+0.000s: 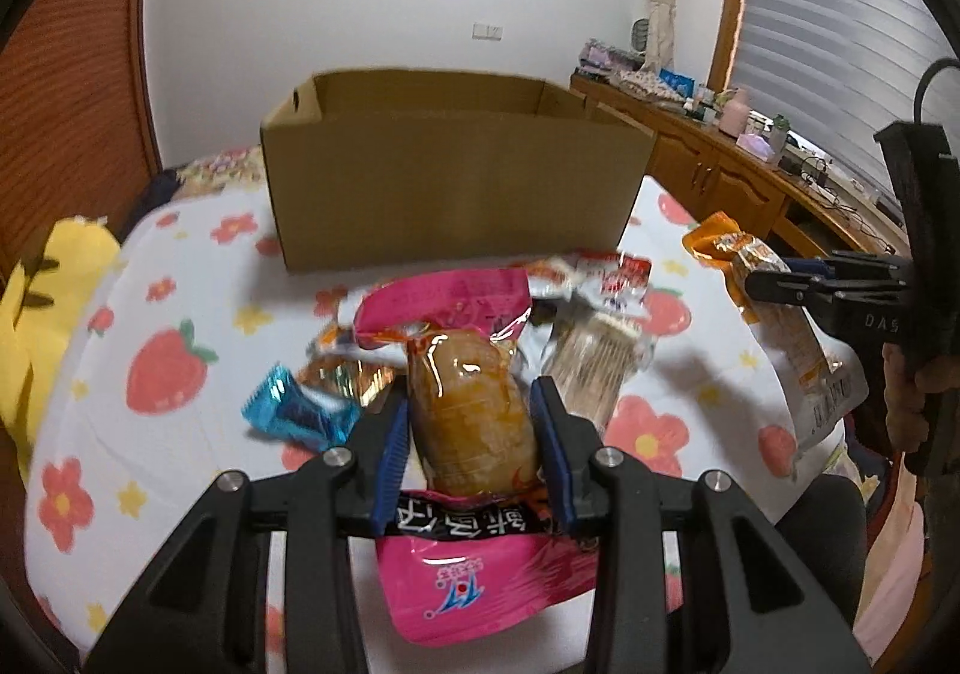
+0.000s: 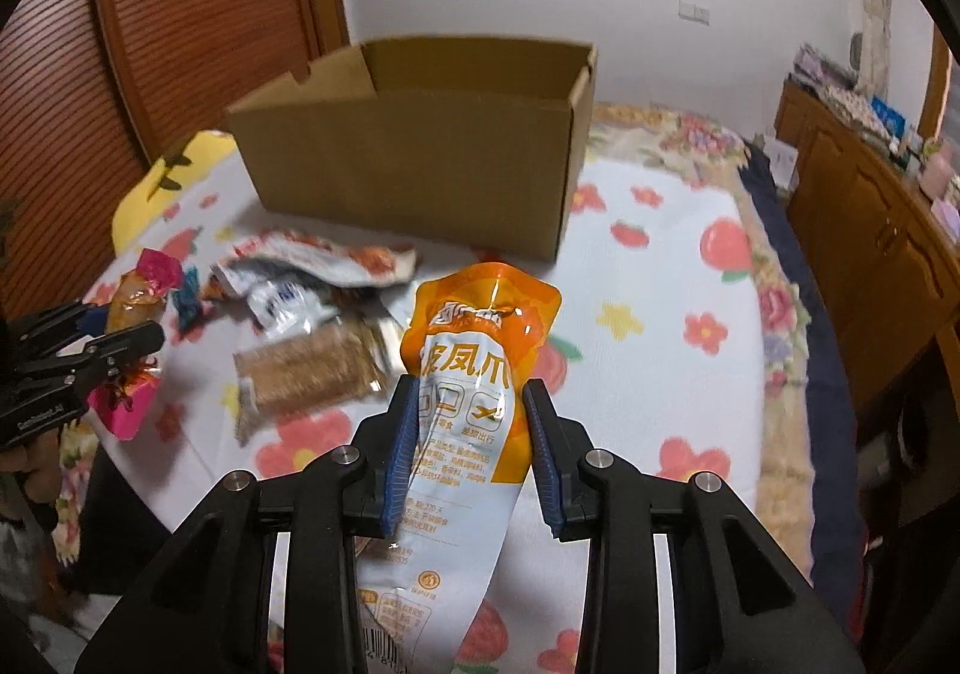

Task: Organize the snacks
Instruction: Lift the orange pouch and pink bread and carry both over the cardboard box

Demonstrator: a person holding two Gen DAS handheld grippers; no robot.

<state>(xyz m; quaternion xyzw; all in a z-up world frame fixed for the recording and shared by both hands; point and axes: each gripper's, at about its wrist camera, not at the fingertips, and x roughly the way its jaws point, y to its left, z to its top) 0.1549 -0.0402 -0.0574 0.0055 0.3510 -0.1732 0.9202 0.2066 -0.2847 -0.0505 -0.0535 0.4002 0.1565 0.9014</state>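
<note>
Transfer step: left tongs (image 1: 471, 422) clamped on pink pack (image 1: 468, 404), right tongs (image 2: 474, 434) clamped on orange pack (image 2: 474, 374), both held above the bed (image 2: 648, 278). Box (image 2: 420, 158) sits beyond, open. Next: carry both over the rim, release inside. Loose snacks (image 2: 312, 374) remain.

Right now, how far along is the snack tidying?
Nothing visibly packed: no snack shows inside the open brown cardboard box. In hand: left tongs grip a pink-wrapped brown snack; right tongs grip an orange-and-white pouch. Left: blue candy, cracker pack, other packets.
</note>
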